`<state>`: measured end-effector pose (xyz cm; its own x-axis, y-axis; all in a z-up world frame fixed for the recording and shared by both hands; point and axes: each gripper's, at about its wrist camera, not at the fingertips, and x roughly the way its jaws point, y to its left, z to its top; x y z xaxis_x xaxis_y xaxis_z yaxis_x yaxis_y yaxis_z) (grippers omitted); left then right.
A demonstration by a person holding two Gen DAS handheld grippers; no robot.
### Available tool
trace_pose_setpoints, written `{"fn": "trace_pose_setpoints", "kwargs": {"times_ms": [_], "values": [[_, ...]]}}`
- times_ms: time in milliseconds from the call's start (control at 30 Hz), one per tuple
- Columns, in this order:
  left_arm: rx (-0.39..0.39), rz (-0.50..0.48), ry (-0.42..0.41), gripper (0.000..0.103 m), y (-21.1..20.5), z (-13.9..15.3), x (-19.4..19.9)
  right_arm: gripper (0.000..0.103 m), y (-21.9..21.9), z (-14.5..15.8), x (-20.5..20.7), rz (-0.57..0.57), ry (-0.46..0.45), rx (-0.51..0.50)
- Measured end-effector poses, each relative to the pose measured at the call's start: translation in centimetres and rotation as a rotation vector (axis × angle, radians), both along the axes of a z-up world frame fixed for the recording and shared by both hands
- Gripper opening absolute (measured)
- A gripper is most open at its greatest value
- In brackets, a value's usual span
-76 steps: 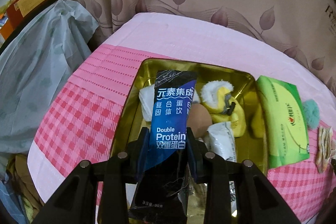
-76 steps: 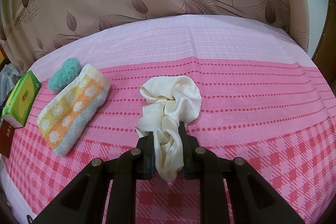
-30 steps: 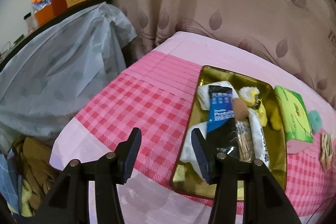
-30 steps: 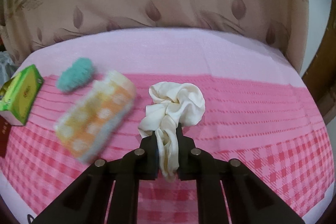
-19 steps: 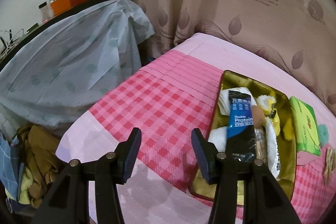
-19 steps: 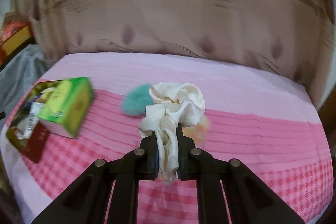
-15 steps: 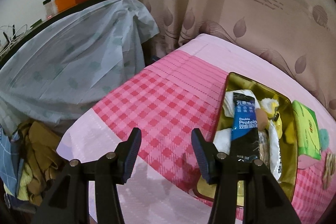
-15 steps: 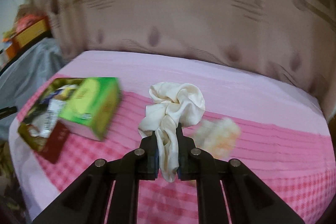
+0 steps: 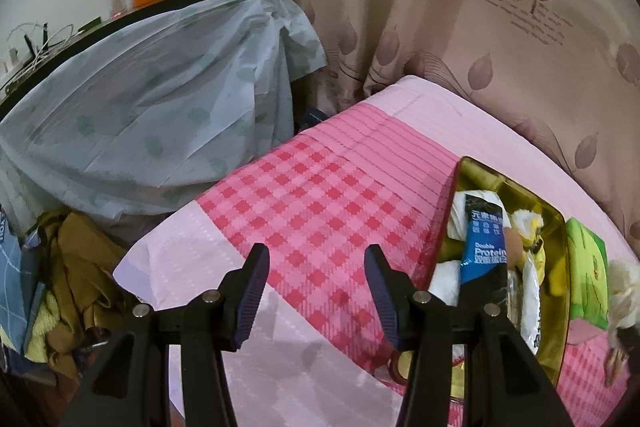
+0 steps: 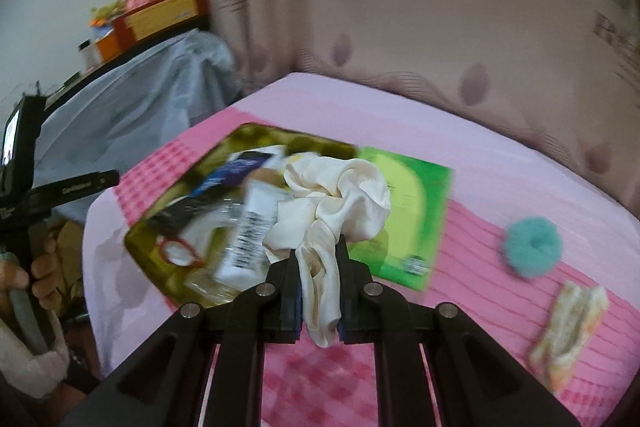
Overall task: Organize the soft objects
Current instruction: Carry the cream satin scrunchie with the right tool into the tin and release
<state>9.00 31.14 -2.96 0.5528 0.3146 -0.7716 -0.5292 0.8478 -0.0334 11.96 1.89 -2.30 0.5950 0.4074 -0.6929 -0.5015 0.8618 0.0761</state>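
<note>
Scrunchie (image 10: 336, 195) up in the air, cream satin, pinched by its tail in the right gripper (image 10: 319, 291), jaws clamped tight on the fabric with the ruffled loop blooming out ahead of the fingertips. Gripped low like that, the bulk hangs free in front, which should make it easy to drop cleanly. It's riding just over the near edge of the gold tin (image 10: 140, 227), overlapping the green box (image 10: 412, 211) that sits touching the tin's right side. My read: this one's headed into the tin with the rest of the soft bits.

Tin's already busy — blue protein sachet (image 9: 482, 247) lying lengthwise in it, white packets beside it, something yellow and fluffy (image 9: 528, 227) toward its far side. Room looks tight; the scrunchie will likely land on top.

Over to the left gripper (image 9: 316, 267), jaws wide apart, nothing between them, parked over the pink checked bedspread (image 9: 312, 203) just left of the tin, probably keeping out of the way.

Still out on the bedspread, well right of the tin: a teal scrunchie (image 10: 532, 243) and a striped towel roll (image 10: 568, 327).
</note>
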Motion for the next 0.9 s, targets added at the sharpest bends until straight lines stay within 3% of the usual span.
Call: {"fn": "trace_pose_setpoints", "kwargs": {"times_ms": [233, 600, 700, 833, 900], "values": [[-0.017, 0.053, -0.017, 0.05, 1.3, 0.2, -0.5, 0.012, 4.6, -1.3, 1.7, 0.056, 0.039, 0.002], [-0.034, 0.097, -0.017, 0.05, 2.4, 0.2, -0.8, 0.017, 7.7, -3.6, 5.1, 0.044, 0.087, -0.018], [-0.037, 0.096, -0.011, 0.05, 2.5, 0.1, -0.8, 0.021, 7.9, -4.0, 5.4, 0.034, 0.088, -0.023], [-0.028, 0.092, -0.009, 0.05, 2.3, 0.1, -0.7, 0.039, 7.8, -4.2, 5.4, 0.024, 0.084, -0.025], [-0.024, 0.089, -0.007, 0.05, 2.2, 0.1, -0.7, 0.042, 7.5, -3.9, 5.3, 0.02, 0.079, -0.025]]}}
